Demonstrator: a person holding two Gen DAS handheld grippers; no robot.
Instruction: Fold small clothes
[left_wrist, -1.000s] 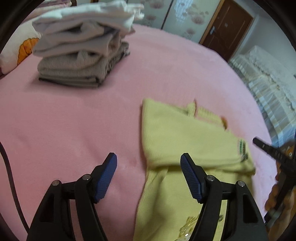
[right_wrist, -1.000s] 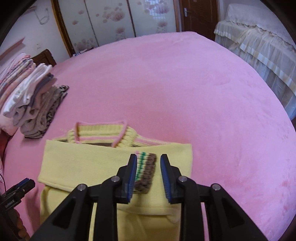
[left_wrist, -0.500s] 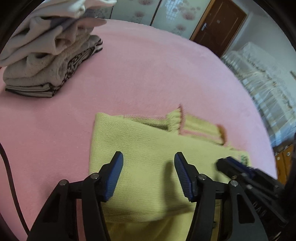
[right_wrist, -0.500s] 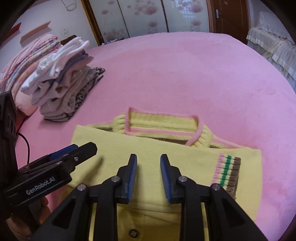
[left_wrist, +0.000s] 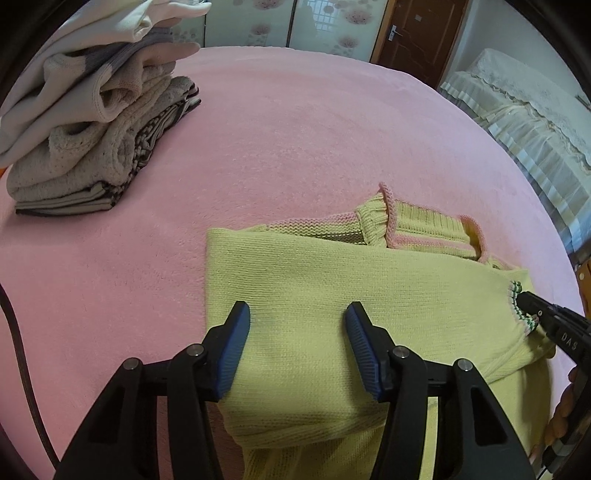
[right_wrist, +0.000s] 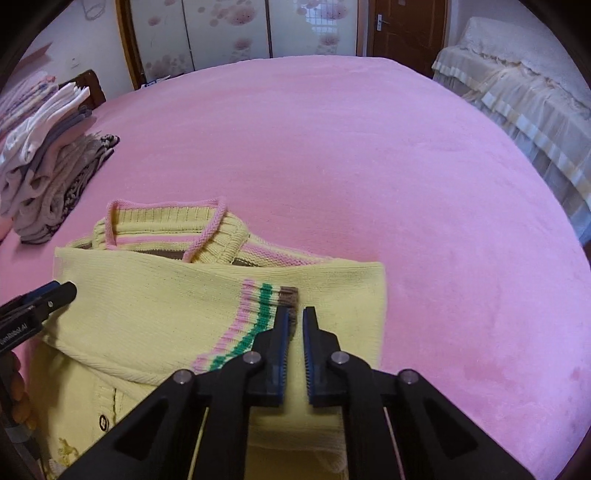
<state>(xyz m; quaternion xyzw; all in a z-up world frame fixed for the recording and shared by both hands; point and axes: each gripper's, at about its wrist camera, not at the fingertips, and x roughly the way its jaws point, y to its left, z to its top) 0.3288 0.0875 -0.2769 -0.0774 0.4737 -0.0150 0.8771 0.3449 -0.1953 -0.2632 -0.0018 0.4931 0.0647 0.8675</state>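
Yellow sweater (right_wrist: 155, 325) lies partly folded on the pink bed (right_wrist: 369, 166), toward its near edge. Right hand-held gripper (right_wrist: 295, 314) has just been closing, jaws nearly together at the striped cuff (right_wrist: 258, 314). Left hand-held gripper (left_wrist: 297, 314) spread over the sweater. Folded clothes pile (left_wrist: 92, 122) toward the far-left corner.

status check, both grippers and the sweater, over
Left gripper open, jaws just closing, over the folded sleeve. Right gripper jaws just closed, at the striped cuff. Yellow sweater part folded on pink blanket. Nothing in the way.
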